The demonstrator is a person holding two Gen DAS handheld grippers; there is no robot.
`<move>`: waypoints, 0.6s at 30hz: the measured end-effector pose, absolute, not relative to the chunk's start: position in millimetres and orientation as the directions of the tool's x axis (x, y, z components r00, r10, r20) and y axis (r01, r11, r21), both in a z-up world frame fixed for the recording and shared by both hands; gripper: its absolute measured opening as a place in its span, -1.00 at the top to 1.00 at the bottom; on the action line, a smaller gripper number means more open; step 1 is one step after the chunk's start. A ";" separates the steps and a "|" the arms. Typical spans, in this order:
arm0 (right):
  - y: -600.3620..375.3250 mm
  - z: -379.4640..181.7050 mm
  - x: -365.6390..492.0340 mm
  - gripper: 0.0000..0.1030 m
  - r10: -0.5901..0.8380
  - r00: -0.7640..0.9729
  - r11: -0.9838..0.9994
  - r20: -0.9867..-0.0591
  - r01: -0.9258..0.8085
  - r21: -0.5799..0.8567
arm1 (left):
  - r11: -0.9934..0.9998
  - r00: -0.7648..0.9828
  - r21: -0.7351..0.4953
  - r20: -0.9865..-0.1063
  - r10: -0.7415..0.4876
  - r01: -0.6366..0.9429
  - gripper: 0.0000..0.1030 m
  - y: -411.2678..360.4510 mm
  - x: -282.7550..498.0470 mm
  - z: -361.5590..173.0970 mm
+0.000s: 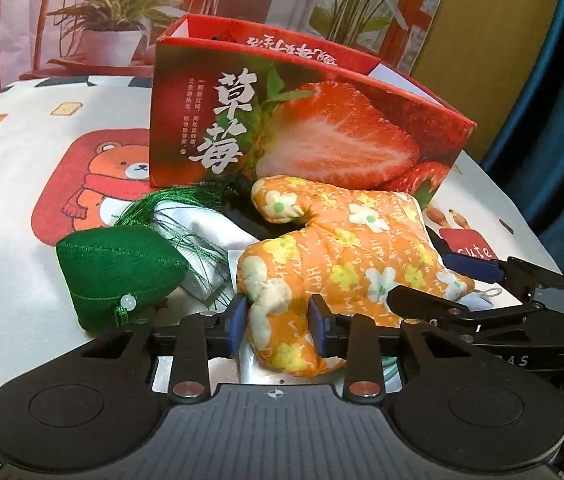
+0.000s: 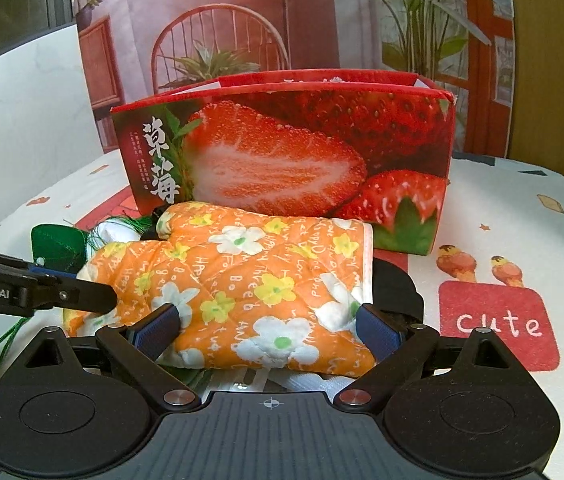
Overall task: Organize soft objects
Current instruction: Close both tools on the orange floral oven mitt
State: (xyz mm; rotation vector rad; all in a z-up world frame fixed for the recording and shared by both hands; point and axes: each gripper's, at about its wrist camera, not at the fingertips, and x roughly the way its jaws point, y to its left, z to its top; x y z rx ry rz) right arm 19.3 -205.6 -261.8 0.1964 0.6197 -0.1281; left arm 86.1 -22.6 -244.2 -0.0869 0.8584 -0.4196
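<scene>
An orange flowered oven mitt [image 1: 346,240] lies in front of the red strawberry box [image 1: 322,128]. My left gripper [image 1: 277,326] is shut on the mitt's near lobe, blue pads pressing both sides. My right gripper [image 2: 269,330] straddles the mitt's cuff end [image 2: 265,280], jaws wide, pads touching its sides. The right gripper also shows in the left wrist view [image 1: 442,280]. A green stuffed sachet with tassel [image 1: 117,268] lies left of the mitt, over white cloth [image 1: 209,236]. The sachet also shows in the right wrist view [image 2: 55,244].
The open-topped strawberry box [image 2: 282,152] stands upright behind the pile. A cartoon tablecloth [image 1: 21,184] covers the table. A printed backdrop with chair and plants hangs behind. A black object [image 2: 398,284] lies under the mitt's cuff.
</scene>
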 end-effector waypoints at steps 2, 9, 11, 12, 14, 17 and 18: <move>-207.1 -261.3 19.1 -0.83 -0.057 0.810 0.972 -0.583 0.179 0.153 | 0.915 0.574 -0.242 -0.718 -0.393 0.323 0.34 -22.1 87.2 -245.1; -222.6 -258.9 16.1 -0.83 -0.073 0.823 0.947 -0.563 0.235 0.220 | 0.911 0.558 -0.269 -0.725 -0.404 0.312 0.33 -19.2 90.8 -250.3; -227.1 -260.2 15.6 -0.83 -0.070 0.823 0.938 -0.563 0.246 0.243 | 0.910 0.554 -0.276 -0.725 -0.408 0.310 0.33 -18.2 91.3 -251.2; -228.4 -261.0 16.1 -0.83 -0.065 0.822 0.936 -0.566 0.248 0.252 | 0.909 0.553 -0.281 -0.725 -0.411 0.308 0.32 -17.5 91.9 -251.9; -229.7 -262.6 17.4 -0.81 -0.059 0.821 0.935 -0.567 0.245 0.258 | 0.907 0.551 -0.290 -0.724 -0.416 0.304 0.32 -16.2 92.7 -253.3; -230.0 -262.6 21.4 -0.75 -0.042 0.822 0.939 -0.568 0.226 0.259 | 0.907 0.551 -0.291 -0.723 -0.416 0.304 0.31 -16.0 92.9 -254.0; -230.3 -262.4 22.9 -0.74 -0.036 0.822 0.940 -0.568 0.221 0.260 | 0.907 0.551 -0.290 -0.723 -0.416 0.304 0.31 -15.5 93.1 -254.5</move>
